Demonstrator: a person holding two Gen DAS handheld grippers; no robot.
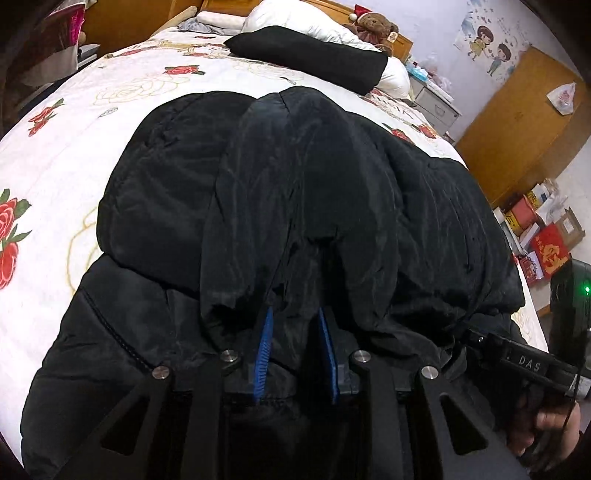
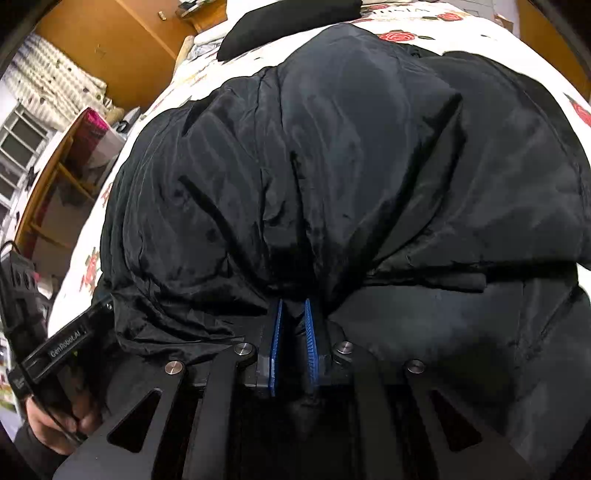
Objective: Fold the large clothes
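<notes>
A large black padded jacket (image 1: 295, 192) lies on the rose-print bedspread (image 1: 66, 155), its far part folded back toward me over the lower part. My left gripper (image 1: 295, 314) is shut on a bunched fold of the jacket; its blue pads (image 1: 264, 350) show with fabric draped over the tips. My right gripper (image 2: 293, 306) is shut on another bunched fold of the same jacket (image 2: 332, 147), cloth pinched between its blue pads (image 2: 309, 339). The right gripper's body shows at the lower right of the left wrist view (image 1: 524, 358). The left gripper's body shows at the lower left of the right wrist view (image 2: 62, 347).
A folded black garment (image 1: 314, 59) lies on white pillows (image 1: 295, 18) at the head of the bed, beside a teddy bear (image 1: 373, 26). Boxes (image 1: 543, 229) crowd the floor on the right. A wooden chair (image 2: 62, 173) stands left of the bed.
</notes>
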